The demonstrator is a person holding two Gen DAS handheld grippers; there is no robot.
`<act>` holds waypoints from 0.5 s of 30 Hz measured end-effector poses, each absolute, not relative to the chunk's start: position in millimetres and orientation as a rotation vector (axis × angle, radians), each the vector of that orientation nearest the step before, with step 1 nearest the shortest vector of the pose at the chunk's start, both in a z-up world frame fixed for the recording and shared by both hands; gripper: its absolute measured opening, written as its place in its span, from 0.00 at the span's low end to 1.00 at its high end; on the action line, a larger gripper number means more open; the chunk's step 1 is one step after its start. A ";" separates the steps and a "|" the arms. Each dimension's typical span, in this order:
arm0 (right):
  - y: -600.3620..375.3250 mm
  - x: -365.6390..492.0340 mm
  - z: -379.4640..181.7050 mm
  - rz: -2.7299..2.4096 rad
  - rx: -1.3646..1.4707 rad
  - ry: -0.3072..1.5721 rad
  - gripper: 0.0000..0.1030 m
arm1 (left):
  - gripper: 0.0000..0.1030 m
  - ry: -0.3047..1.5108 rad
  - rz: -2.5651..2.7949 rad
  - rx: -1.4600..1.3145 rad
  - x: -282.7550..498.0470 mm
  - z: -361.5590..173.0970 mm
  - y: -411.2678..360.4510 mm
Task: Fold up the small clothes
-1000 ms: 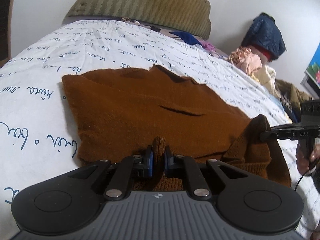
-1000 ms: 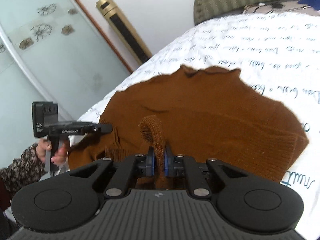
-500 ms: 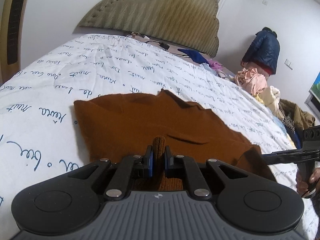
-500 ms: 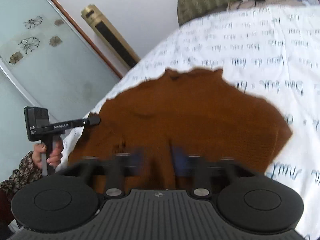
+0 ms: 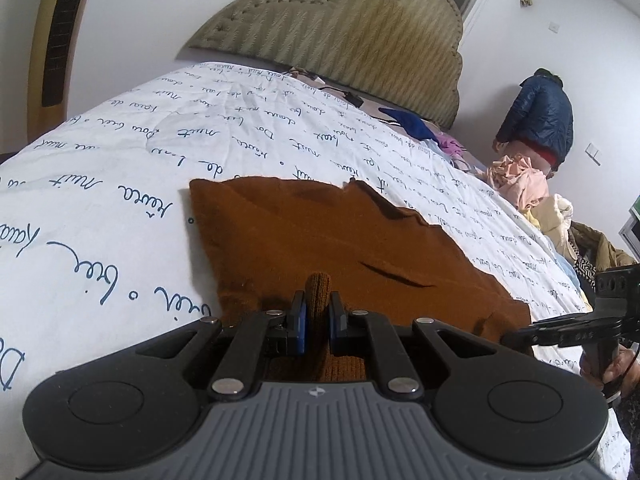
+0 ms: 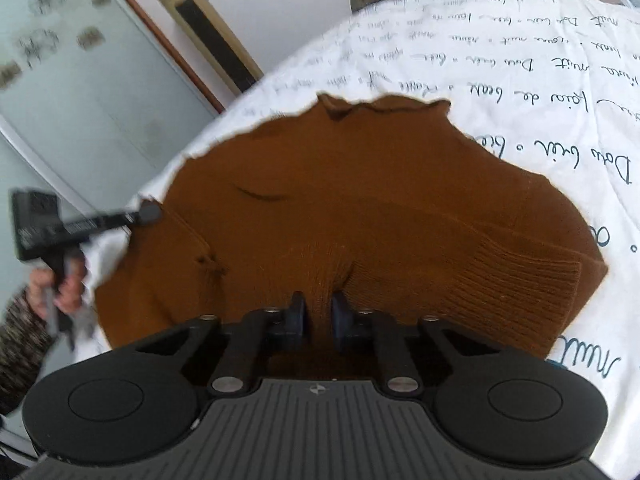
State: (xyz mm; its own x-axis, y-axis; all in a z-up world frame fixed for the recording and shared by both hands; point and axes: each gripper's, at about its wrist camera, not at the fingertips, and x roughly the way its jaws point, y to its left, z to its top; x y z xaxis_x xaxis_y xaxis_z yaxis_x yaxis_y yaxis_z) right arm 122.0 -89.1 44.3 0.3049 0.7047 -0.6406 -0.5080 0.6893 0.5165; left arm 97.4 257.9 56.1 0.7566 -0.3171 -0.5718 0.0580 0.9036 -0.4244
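A brown knitted sweater lies spread on the white bed cover; it also shows in the right wrist view. My left gripper is shut on a ribbed fold of the sweater's near edge. My right gripper is shut on the ribbed hem on the other side. The right gripper also shows at the right of the left wrist view. The left gripper shows at the left of the right wrist view.
A padded olive headboard stands at the far end. Loose clothes and a blue jacket pile up beside the bed on the right. A glass sliding door and a gold post stand left.
Both grippers have risen and drawn back with the sweater's near edge in them, and the lifted corner by the right gripper has flattened. The right gripper gripped the hem again after a blurred moment.
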 end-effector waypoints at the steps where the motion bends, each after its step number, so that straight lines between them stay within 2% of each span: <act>1: -92.3 121.3 45.1 0.807 0.250 0.959 0.17 | 0.10 0.683 -0.209 -0.406 96.8 55.9 258.5; 9: -106.8 121.3 71.3 0.722 0.324 0.817 0.15 | 0.10 0.629 -0.191 -0.435 104.3 72.2 260.9; 15: -99.0 137.3 73.1 0.567 0.274 0.756 0.15 | 0.10 0.602 -0.126 -0.448 142.5 86.9 260.7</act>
